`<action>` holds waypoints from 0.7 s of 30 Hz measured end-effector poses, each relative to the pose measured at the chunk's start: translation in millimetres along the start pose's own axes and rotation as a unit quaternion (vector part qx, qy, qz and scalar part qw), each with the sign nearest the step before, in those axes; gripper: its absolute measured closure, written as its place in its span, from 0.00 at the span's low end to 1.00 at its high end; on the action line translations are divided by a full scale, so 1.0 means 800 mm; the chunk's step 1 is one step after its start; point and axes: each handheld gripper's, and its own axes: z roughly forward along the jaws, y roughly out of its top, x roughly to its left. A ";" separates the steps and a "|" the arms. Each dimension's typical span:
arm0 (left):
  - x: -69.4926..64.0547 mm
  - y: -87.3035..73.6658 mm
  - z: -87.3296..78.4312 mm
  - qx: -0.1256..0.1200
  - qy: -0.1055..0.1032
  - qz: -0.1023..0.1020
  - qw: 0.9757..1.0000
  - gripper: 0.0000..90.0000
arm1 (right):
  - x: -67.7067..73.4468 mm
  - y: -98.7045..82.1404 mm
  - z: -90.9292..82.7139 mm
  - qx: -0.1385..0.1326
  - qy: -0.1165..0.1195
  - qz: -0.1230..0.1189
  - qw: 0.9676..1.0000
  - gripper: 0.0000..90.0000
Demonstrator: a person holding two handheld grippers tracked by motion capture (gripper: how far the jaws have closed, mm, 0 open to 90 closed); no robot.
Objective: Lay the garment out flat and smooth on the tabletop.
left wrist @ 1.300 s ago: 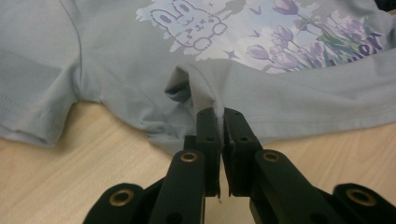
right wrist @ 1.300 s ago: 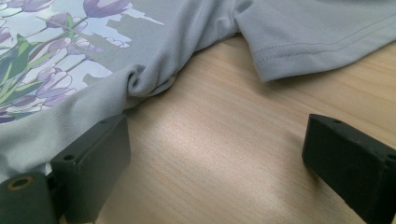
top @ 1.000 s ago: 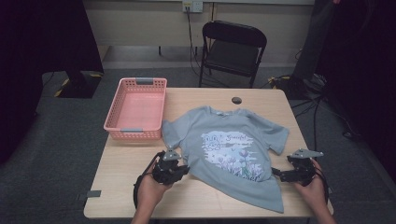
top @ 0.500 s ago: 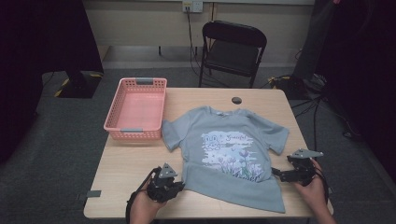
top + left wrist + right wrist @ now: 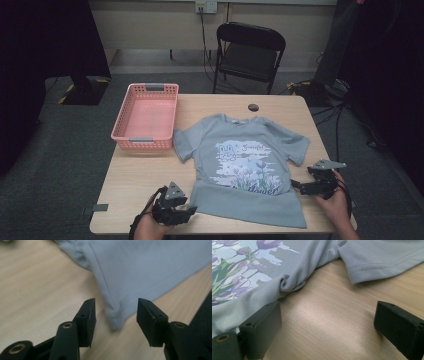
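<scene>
Your left gripper [image 5: 192,210] sits low at the near edge of the surface [image 5: 135,185], jaws just opened about halfway. The bottom corner of the grey T-shirt [image 5: 245,165] lies on the wood between them, pads clear of the cloth; nothing gripped.

Your right gripper [image 5: 295,185] rests at the shirt's other side, jaws spread wide and holding nothing. In the right gripper view one pad [image 5: 262,327] lies against the bunched side edge of the shirt; the other stands well apart over bare wood. The sleeve hem lies ahead of that gripper.

Surface: pale wood, light grain. Shirt spread flat, print up, collar away from you. A pink basket [image 5: 146,116] stands beyond your left gripper; a small dark round thing [image 5: 253,107] lies past the collar.

Room: grey carpet, a black folding chair [image 5: 248,55] behind the surface, cables on the floor to your right, a wall outlet [image 5: 206,6], dark surrounds.
</scene>
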 end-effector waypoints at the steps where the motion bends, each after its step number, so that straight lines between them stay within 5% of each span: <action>1: 0.001 0.004 0.001 -0.007 0.005 -0.005 1.000 0.48 | 0.000 0.000 0.000 0.000 0.000 0.000 1.000 0.07; 5: 0.011 0.023 0.014 -0.012 0.006 -0.019 1.000 0.47 | 0.000 0.000 0.000 0.000 0.000 0.000 1.000 0.07; 9: 0.019 0.030 0.030 0.010 -0.018 -0.032 0.999 0.80 | 0.000 0.000 0.000 0.000 0.000 0.000 1.000 0.07; 12: 0.019 0.030 0.036 0.029 -0.024 -0.031 0.999 0.95 | 0.000 0.000 0.000 0.000 0.000 0.000 1.000 0.07; 21: 0.002 0.006 0.023 0.052 -0.040 -0.027 0.998 0.97 | 0.000 0.000 0.000 0.000 0.000 0.000 1.000 0.07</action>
